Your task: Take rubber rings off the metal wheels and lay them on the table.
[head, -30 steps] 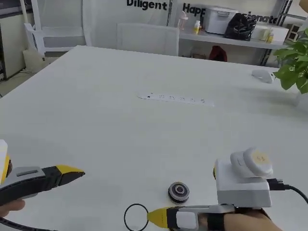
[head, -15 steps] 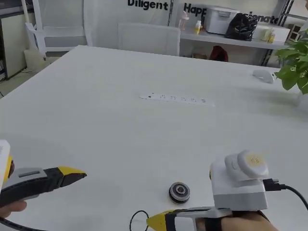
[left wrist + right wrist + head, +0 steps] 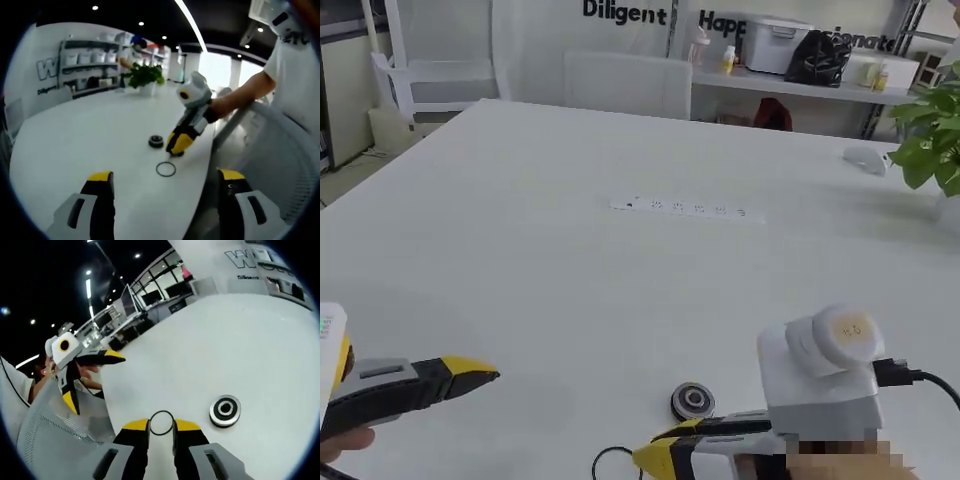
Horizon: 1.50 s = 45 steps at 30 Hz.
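Note:
A metal wheel [image 3: 693, 400] with a dark centre lies flat on the white table [image 3: 570, 270] near its front edge. A thin black rubber ring [image 3: 610, 462] lies loose on the table to its left. My right gripper [image 3: 655, 452] hovers beside the ring, its yellow-tipped jaws a narrow gap apart with nothing in them. In the right gripper view the ring [image 3: 161, 422] sits just ahead of the tips, and the wheel [image 3: 225, 411] is to the right. My left gripper [image 3: 480, 376] stands wide open at the left, well away from the ring [image 3: 165, 169] and the wheel [image 3: 156, 141].
A white power strip [image 3: 685, 208] lies mid-table. A small white object [image 3: 868, 155] and a green plant [image 3: 930, 140] sit at the far right. A white chair [image 3: 630, 80] and a stocked shelf [image 3: 800, 60] stand behind. A mesh chair [image 3: 280, 150] is at the near edge.
My right gripper has drawn back slightly from the ring, which stays flat on the table. The wheel has not moved. The left gripper has dipped a little.

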Tool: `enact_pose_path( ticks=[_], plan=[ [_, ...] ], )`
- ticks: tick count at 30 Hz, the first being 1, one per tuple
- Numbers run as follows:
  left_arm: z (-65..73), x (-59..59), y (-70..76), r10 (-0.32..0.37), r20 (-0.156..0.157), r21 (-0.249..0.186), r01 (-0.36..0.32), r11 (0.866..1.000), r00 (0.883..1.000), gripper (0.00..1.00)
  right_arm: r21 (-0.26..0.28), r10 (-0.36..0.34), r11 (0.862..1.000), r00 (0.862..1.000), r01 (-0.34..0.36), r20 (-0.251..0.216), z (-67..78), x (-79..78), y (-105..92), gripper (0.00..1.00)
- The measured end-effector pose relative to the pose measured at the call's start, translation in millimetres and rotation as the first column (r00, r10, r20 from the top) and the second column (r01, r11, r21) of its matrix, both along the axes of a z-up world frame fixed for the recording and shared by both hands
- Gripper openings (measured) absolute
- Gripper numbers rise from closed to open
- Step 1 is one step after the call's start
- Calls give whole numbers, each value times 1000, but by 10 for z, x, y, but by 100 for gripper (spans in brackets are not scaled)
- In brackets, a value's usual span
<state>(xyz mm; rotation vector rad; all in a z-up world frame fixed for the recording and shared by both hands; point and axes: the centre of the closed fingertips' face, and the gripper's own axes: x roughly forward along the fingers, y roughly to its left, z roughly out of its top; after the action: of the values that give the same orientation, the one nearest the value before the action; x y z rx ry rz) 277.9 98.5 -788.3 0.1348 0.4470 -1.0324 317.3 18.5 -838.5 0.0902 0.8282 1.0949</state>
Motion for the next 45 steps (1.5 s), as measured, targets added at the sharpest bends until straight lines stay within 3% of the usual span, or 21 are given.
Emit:
enact_pose_path(
  ticks=[6,11,24,35,45],
  plan=[
    [-5,-2,1,-1,-3,3,1,1000,1000,87,52,-44,998,999,44,2,121,110,-70,18],
    [-18,-10,-1,-5,-6,9,5,1000,1000,87,131,-88,988,996,85,18,318,221,-137,21],
    [-31,-19,-6,-11,-11,15,11,1000,1000,86,204,-138,971,989,124,59,535,350,-415,25],
    [-26,-21,-5,-12,-8,13,12,1000,1000,86,224,-242,948,970,228,34,503,502,-730,27],
    [32,1,-9,0,-6,-24,0,1000,1000,86,157,-225,963,974,217,35,373,452,-799,28]
  ],
)
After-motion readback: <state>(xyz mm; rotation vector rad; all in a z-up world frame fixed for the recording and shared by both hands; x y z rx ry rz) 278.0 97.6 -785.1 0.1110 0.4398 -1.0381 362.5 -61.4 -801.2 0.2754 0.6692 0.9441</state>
